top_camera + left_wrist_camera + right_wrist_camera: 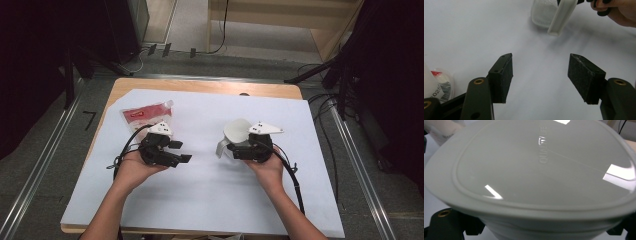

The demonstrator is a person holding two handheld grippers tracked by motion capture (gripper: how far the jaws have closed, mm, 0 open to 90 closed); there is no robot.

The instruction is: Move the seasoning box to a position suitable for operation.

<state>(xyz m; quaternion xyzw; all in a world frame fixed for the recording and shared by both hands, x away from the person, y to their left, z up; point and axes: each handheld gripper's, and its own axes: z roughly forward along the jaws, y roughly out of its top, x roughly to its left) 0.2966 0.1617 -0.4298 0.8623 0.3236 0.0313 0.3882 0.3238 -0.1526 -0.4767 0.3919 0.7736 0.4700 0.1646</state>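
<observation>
A white plastic container [236, 134] with a domed lid [541, 170] and a side handle [220, 148] sits in my right gripper [234, 150], just right of the board's middle. Its jaws stand on either side of the container's body below the lid, shut on it. My left gripper [184, 151] is at the left, pointing right, and is open with nothing between its pads [507, 77]. In the left gripper view the container [544, 12] and its handle [561, 15] lie ahead, with bare board between. A red and white spouted pouch [147, 115] lies flat behind the left gripper.
A white board [210, 195] covers most of the small wooden table [200, 86]. Metal rails run along the floor on both sides. Cables and dark stands lie beyond the table's far edge. The pouch's barcode end [442, 83] shows beside the left jaw.
</observation>
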